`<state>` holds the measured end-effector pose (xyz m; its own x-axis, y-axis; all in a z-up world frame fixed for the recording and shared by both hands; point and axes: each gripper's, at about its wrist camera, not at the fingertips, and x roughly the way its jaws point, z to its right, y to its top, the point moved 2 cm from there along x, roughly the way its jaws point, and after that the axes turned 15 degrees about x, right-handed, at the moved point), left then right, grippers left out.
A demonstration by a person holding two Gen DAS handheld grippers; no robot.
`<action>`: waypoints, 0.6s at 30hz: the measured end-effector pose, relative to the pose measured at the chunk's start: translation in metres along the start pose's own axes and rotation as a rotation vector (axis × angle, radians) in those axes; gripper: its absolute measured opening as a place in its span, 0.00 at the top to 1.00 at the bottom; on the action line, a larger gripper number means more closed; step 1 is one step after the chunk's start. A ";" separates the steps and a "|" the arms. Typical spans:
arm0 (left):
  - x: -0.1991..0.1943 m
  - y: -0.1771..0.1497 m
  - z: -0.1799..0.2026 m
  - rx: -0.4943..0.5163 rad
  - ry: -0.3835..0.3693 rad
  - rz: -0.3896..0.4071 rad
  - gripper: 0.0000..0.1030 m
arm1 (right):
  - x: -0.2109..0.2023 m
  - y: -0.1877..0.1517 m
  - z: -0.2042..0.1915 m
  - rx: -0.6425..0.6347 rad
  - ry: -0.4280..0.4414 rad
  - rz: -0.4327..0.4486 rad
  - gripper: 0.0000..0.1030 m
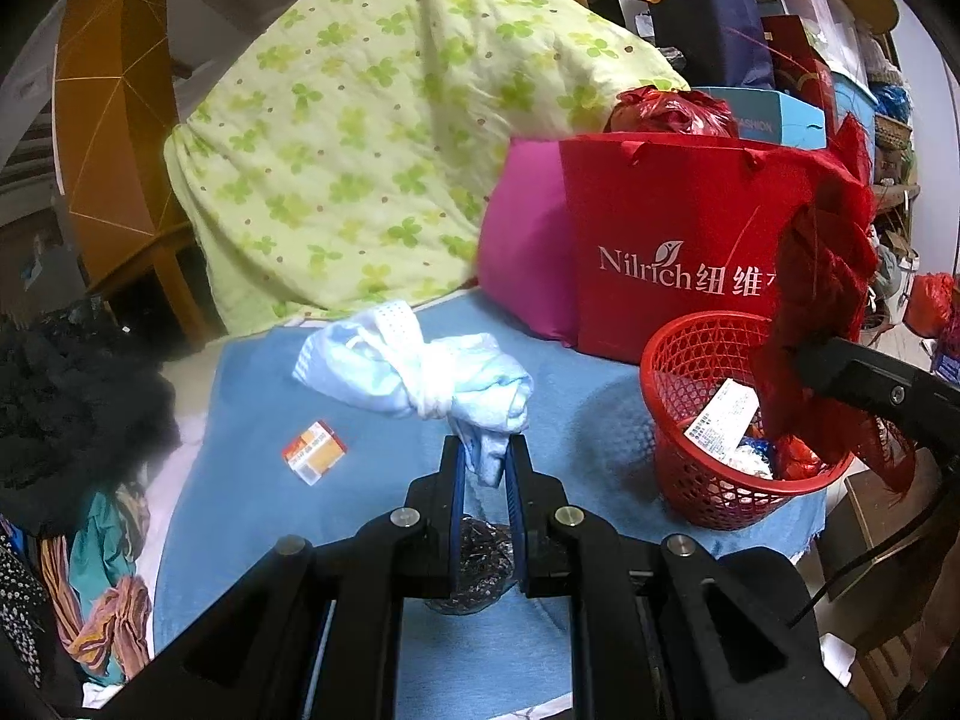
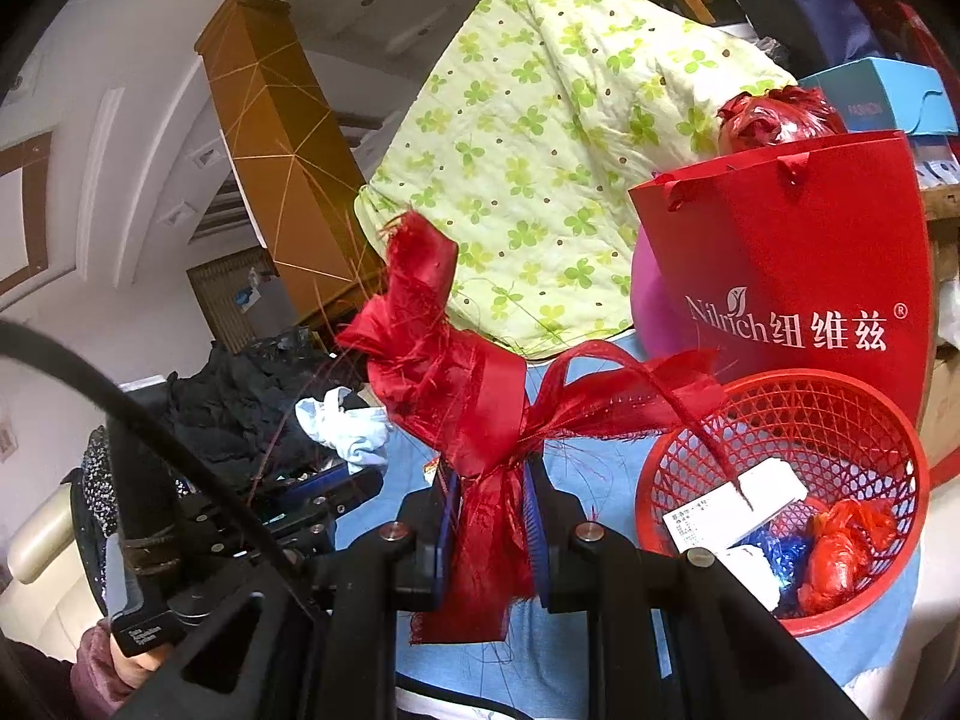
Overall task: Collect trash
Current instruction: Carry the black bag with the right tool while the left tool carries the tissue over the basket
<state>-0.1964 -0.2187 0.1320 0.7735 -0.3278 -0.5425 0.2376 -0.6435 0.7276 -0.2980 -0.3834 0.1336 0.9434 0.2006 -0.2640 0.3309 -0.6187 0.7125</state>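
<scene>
Red mesh basket [image 1: 741, 420] taken as the landmark, set on the blue cloth just in front of the red gift bag [image 1: 684, 246]. Right hand-held gripper [image 2: 492, 483] clamped on a frayed red ribbon [image 2: 474, 396], held above the basket's near-left rim, long axis running up and away from the jaws. Nearer of the two to the basket, judged next to drop. Left hand-held gripper [image 1: 487, 459] closed on the tail of a knotted pale-blue cloth bundle [image 1: 414, 372], left of the basket. Small orange box [image 1: 315, 450] lay farther left, untouched.
</scene>
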 end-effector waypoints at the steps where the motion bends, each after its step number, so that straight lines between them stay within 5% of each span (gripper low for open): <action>1: 0.000 0.000 0.000 0.002 -0.001 0.000 0.87 | -0.001 0.000 0.001 0.004 0.000 0.000 0.79; 18: 0.004 0.002 0.010 0.025 -0.019 -0.008 0.86 | -0.014 -0.002 0.007 0.029 -0.015 0.021 0.79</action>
<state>-0.1981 -0.2283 0.1273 0.7605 -0.3349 -0.5563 0.2290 -0.6634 0.7124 -0.3116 -0.3903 0.1311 0.9498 0.1758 -0.2588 0.3098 -0.6448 0.6988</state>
